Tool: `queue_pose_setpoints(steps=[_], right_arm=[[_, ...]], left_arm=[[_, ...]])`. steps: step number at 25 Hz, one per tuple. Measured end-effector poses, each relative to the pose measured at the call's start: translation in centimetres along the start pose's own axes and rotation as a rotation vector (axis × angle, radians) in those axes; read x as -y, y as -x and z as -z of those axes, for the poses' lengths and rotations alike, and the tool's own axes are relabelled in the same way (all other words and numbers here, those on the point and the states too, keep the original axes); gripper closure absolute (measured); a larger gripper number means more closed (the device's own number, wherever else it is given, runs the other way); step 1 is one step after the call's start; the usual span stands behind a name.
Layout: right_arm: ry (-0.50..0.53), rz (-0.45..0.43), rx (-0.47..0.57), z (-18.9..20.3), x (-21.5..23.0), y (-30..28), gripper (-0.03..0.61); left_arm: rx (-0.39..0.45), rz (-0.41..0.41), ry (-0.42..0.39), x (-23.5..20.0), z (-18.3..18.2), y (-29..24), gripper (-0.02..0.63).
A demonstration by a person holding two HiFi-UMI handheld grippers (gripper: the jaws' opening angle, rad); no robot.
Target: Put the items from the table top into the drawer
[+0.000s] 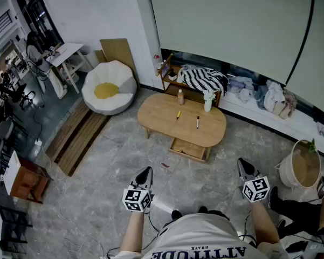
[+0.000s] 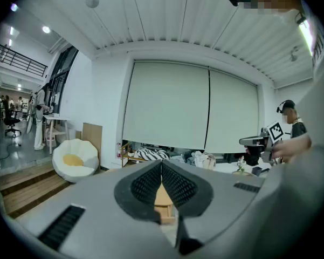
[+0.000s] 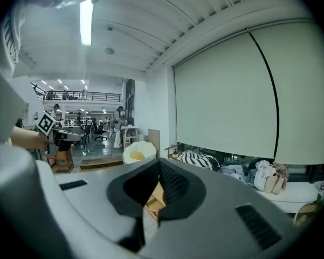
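An oval wooden table (image 1: 156, 117) stands a few steps ahead of me. On it are a small orange bottle (image 1: 180, 97), a white vase (image 1: 207, 104), a yellow pen (image 1: 178, 114) and a black pen (image 1: 198, 122). Under the table's near edge its drawer (image 1: 190, 149) is pulled out. My left gripper (image 1: 146, 170) (image 2: 162, 163) and right gripper (image 1: 241, 162) (image 3: 159, 162) are held in front of my body, far short of the table. Both are shut and hold nothing. Through each gripper's jaws I see a sliver of the drawer.
A white and yellow beanbag (image 1: 109, 86) lies left of the table. A low shelf with striped cloth (image 1: 204, 79) stands behind it. A woven basket (image 1: 305, 166) is at the right, wooden steps (image 1: 78, 136) and a small wooden stool (image 1: 27, 179) at the left.
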State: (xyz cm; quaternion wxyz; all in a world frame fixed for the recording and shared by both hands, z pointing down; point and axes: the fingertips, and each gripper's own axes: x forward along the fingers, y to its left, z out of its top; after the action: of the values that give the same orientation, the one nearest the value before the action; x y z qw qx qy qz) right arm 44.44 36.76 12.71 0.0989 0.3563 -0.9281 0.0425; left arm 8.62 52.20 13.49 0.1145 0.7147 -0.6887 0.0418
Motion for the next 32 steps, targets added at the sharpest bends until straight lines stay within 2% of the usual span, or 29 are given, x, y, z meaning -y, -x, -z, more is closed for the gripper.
queue_pose_setpoints(steps=[18, 32], right_arm=[[-0.004, 0.000, 0.006, -0.6, -1.6, 0.0, 0.558], [0.005, 0.000, -0.011, -0.2, -6.1, -0.1, 0.558]], left_arm=[[0.005, 0.010, 0.004, -0.9, 0.1, 1.0, 0.592], [0.012, 0.052, 0.019, -2.9, 0.4, 3.9, 0.592]])
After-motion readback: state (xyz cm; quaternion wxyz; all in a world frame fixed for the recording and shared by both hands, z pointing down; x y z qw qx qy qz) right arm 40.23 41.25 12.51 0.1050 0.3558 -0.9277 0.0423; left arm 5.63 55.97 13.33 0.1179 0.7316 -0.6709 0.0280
